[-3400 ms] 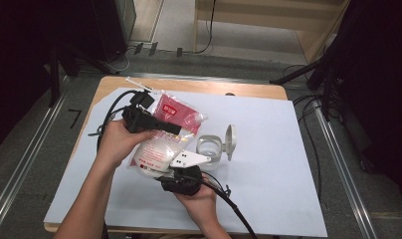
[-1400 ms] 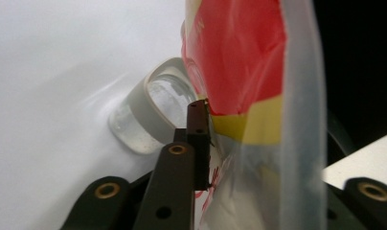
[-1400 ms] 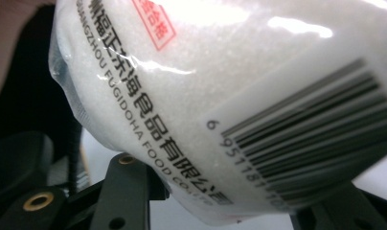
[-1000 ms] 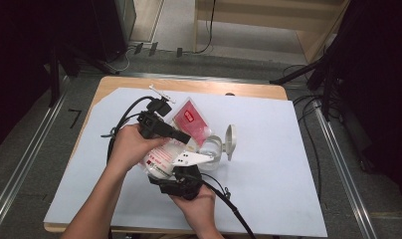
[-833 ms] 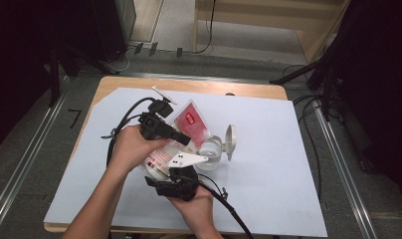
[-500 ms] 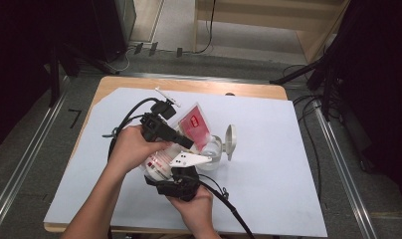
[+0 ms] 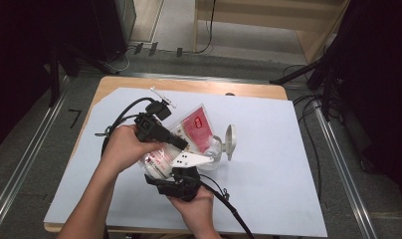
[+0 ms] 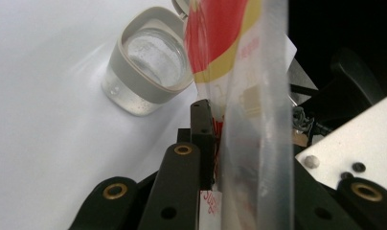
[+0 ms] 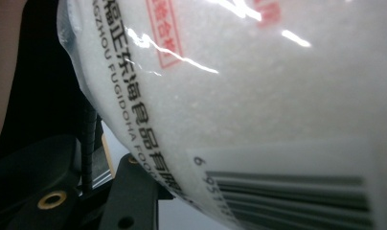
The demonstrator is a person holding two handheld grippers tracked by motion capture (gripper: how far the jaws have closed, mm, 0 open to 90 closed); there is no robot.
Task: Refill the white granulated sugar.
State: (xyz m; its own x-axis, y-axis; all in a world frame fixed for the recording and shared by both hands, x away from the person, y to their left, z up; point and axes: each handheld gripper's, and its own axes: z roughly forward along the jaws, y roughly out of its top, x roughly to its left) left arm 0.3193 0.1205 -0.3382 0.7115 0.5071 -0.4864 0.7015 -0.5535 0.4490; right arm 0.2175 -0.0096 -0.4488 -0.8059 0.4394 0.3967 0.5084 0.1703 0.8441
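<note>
One clear plastic pouch of white granules with a red printed label (image 7: 181,137) is held tilted above the white table sheet (image 7: 288,164), between two black grippers. The left gripper (image 7: 181,143) comes in from about nine o'clock, its jaws clamped on the pouch's thin upper edge. The right gripper (image 7: 181,175) sits at six o'clock under the pouch's bulging bottom; whether its jaws pinch the film I cannot tell. One round clear glass jar with a grey collar (image 7: 212,153) stands at three o'clock, just beside the pouch, its hinged lid (image 7: 230,141) up.
</note>
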